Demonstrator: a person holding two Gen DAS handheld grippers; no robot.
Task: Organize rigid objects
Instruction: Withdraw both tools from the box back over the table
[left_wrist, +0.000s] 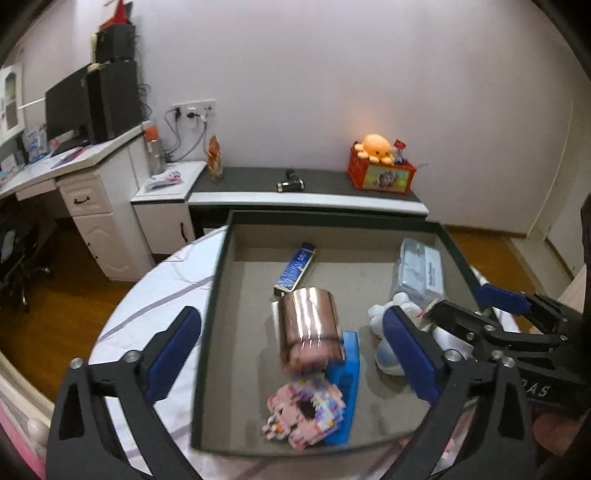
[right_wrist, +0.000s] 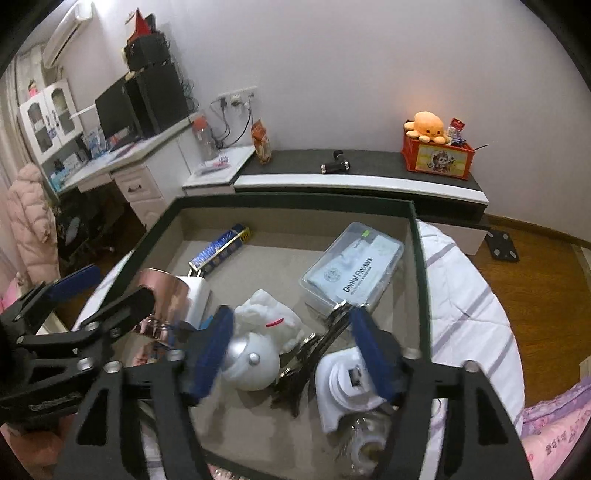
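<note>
Both claws spread wide, holding nothing. Left gripper (left_wrist: 295, 354) hovers over shiny copper-coloured metal cylinder (left_wrist: 308, 325), which lies at centre of dark-rimmed grey-lined tray (left_wrist: 218, 280), pink brick-built block toy (left_wrist: 303, 413) at its 6 o'clock. Right gripper (right_wrist: 291, 350) brackets silver dome-shaped object (right_wrist: 255, 363); clear plastic dental flossers box (right_wrist: 354, 269) at 1 o'clock.

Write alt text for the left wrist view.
The left tongs hang open over a dark-rimmed tray holding a copper cup on its side, a pink brick model, a blue box and a clear case. The right tongs reach in beside them.
</note>
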